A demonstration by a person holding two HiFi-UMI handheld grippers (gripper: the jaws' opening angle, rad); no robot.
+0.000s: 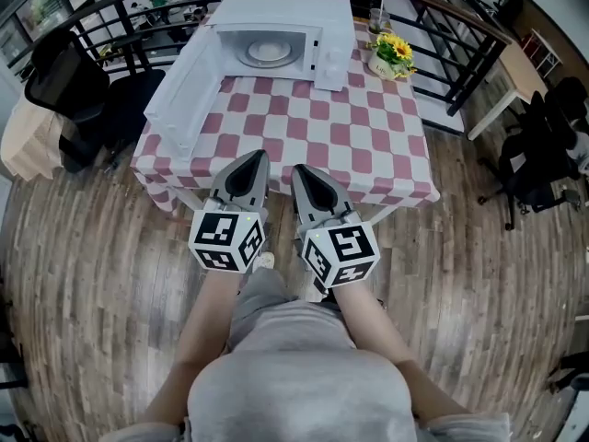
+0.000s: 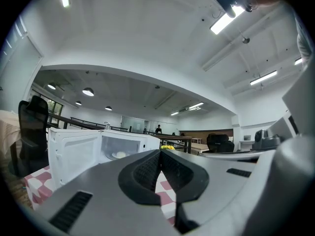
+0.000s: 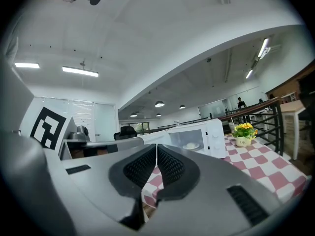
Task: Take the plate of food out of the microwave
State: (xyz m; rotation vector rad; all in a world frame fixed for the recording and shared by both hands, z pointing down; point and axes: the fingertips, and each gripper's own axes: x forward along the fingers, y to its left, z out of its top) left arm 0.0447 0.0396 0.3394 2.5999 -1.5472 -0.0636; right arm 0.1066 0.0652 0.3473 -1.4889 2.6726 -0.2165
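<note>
A white microwave (image 1: 276, 35) stands at the far side of the checked table (image 1: 368, 145), its door (image 1: 189, 90) swung wide to the left. Inside it a white plate of pale food (image 1: 267, 53) rests on the turntable. The plate also shows in the left gripper view (image 2: 119, 155) and the right gripper view (image 3: 190, 146). Both grippers hang side by side over the table's near edge, well short of the microwave. My left gripper (image 1: 256, 157) is shut and holds nothing. My right gripper (image 1: 301, 171) is shut and empty too.
A pot of yellow flowers (image 1: 391, 55) sits right of the microwave, with a bottle (image 1: 375, 17) behind it. A black office chair (image 1: 64, 72) stands left of the table. Dark railings (image 1: 460, 35) run behind. A wooden floor surrounds the table.
</note>
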